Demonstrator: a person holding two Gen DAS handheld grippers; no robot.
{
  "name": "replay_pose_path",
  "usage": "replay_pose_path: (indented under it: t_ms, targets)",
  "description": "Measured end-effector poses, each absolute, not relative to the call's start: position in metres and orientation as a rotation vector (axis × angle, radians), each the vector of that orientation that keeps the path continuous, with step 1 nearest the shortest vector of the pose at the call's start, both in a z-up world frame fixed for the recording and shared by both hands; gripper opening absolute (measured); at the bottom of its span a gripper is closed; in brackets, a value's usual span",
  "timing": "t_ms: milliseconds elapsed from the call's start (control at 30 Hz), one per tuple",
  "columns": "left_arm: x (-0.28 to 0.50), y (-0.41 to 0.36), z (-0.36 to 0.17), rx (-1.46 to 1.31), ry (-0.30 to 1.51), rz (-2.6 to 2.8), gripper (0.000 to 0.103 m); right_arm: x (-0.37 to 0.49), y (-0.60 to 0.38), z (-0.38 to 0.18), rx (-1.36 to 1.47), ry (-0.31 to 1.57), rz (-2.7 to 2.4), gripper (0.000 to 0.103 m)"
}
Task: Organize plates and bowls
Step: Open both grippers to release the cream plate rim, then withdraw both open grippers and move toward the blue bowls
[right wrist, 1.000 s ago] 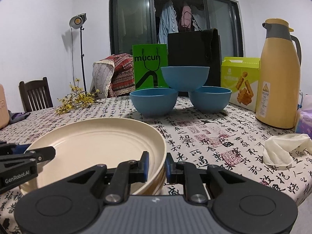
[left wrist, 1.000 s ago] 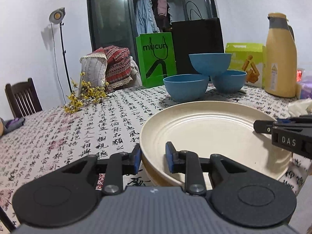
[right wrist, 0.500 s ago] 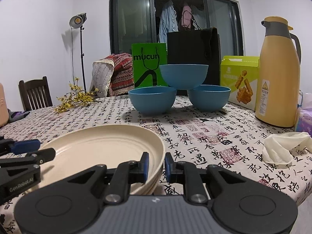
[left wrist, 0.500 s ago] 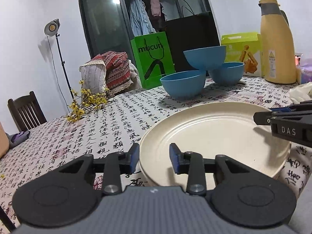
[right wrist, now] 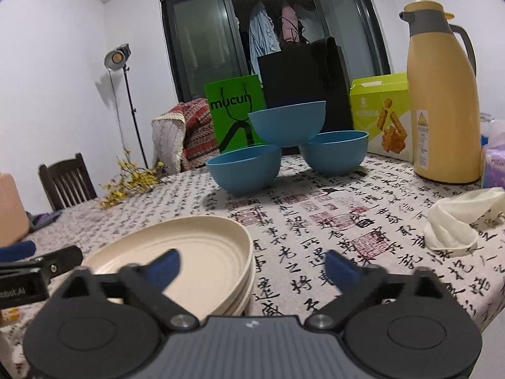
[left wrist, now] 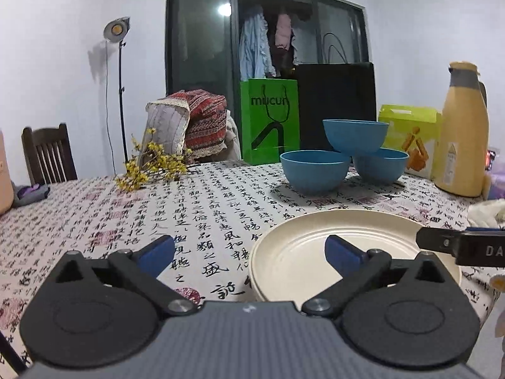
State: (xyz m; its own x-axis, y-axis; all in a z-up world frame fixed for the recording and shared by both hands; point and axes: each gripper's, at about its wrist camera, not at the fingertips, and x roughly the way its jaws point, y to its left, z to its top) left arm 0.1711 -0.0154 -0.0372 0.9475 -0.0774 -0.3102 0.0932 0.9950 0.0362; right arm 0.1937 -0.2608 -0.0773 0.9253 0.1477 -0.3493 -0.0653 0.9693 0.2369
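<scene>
- Plates (right wrist: 202, 252): plain cream, at 7 o'clock in the right wrist view.
- Three bowls (right wrist: 246, 170): matte blue, at 12 o'clock.
- Tablecloth (left wrist: 202, 208): white with black calligraphy and red seal stamps.
- Shopping bag (left wrist: 268, 123): bright green, black lettering.
- Thermos (right wrist: 442, 101): mustard yellow, grey top, at 2 o'clock.
- Box (right wrist: 382, 113): lime green with orange print.
- Gripper pads (left wrist: 342, 254): blue on black fingers.

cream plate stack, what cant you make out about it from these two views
- Cream plate stack: plate count unclear; right wrist view shows only its edge, the open right gripper covers the near rim.
- Left wrist view: open left gripper hides the near rim.
- Three blue bowls: insides hidden by the low angle.
</scene>
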Motion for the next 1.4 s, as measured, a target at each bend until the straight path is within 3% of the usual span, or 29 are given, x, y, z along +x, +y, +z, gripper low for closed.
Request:
replay_pose_path:
  t_ms: [500, 1400]
  targets:
    - [0.166, -0.002, -0.024, -0.017, 0.314, -0.102, 0.103, 0.189, -0.265, -0.068, 0.237, 0.362, 0.101, 0.103]
    - [0.188, -0.03, 0.051, -0.096, 0.305, -0.312, 0.103, 0.182, -0.291, -0.001, 0.323, 0.278, 0.024, 0.103]
